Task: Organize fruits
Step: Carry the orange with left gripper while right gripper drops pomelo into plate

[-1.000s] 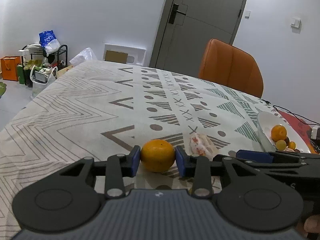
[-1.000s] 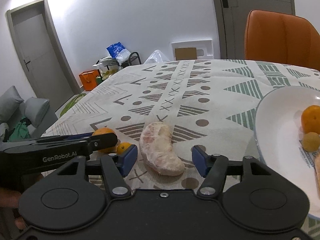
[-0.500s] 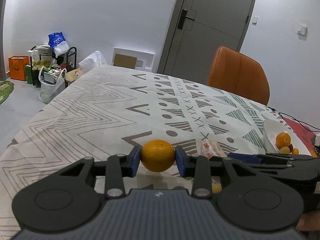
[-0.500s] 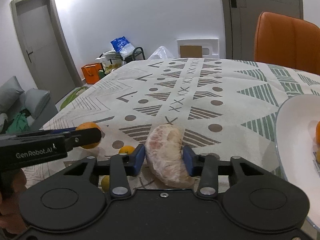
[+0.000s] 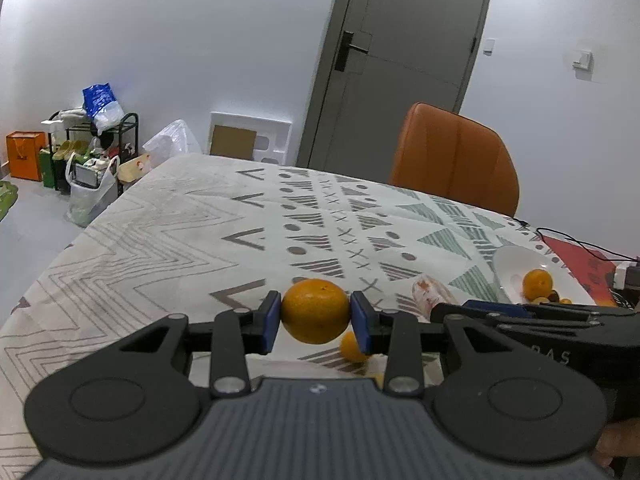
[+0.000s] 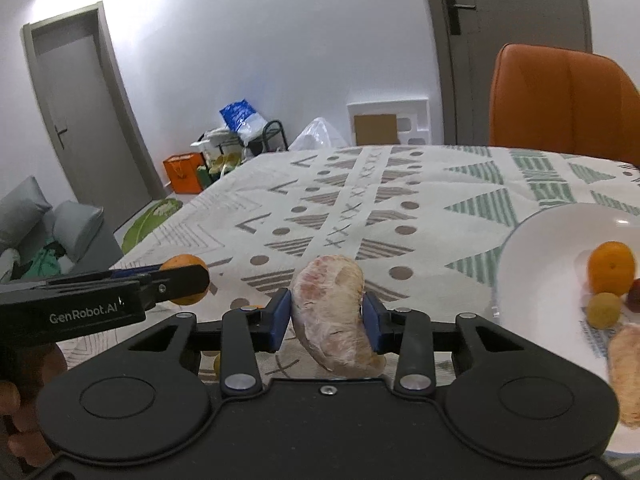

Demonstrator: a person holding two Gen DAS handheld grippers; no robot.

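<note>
Orange (image 5: 315,310) clamped in left gripper (image 5: 316,322) (pomelo segment (image 6: 335,309) in right gripper (image 6: 326,322)).

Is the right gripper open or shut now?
Shut: the right gripper has both blue pads pressed against the peeled pomelo segment, lifted above the tablecloth.

My left gripper (image 5: 316,322) has an orange (image 5: 315,310) between its fingers, above the table (image 5: 160,240). To its right, my right gripper (image 6: 326,322) has a pomelo segment (image 6: 332,312). Farther right sits the plate (image 6: 540,248), fruit in it. A chair (image 5: 456,160) stands behind the table.
</note>
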